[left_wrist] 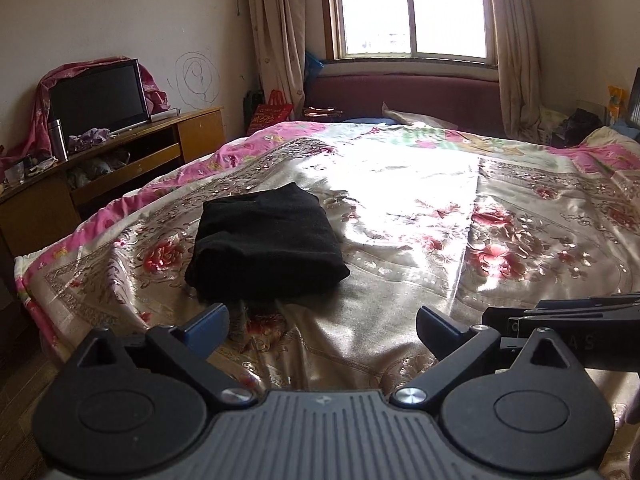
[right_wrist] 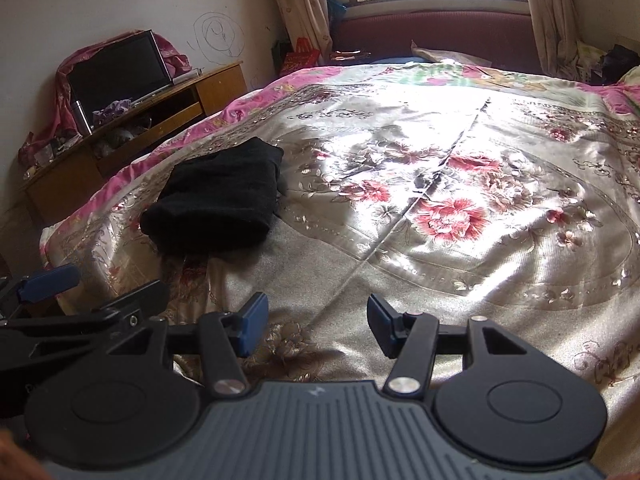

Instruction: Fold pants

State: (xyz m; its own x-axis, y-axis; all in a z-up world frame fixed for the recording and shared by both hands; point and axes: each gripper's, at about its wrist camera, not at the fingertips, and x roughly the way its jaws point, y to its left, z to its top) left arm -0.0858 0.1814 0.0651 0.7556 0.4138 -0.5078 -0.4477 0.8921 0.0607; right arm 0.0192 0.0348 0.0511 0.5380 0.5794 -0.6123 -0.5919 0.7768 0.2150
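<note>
On the floral satin bedspread point(left_wrist: 400, 208), black knit pants point(left_wrist: 266, 242) lie folded into a compact rectangle; I judge folding finished. My left gripper point(left_wrist: 320, 330) and right gripper point(right_wrist: 316, 326) hover empty, jaws parted.

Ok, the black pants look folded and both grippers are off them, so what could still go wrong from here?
1. The folded black pants lie near the left edge of a glossy floral bedspread; a nudge might slide them toward that edge.
2. A small bit of fabric pokes out under the near side, so the fold may not be tidy.
3. The left gripper and right gripper, both open and empty, sit close together and could bump.
</note>
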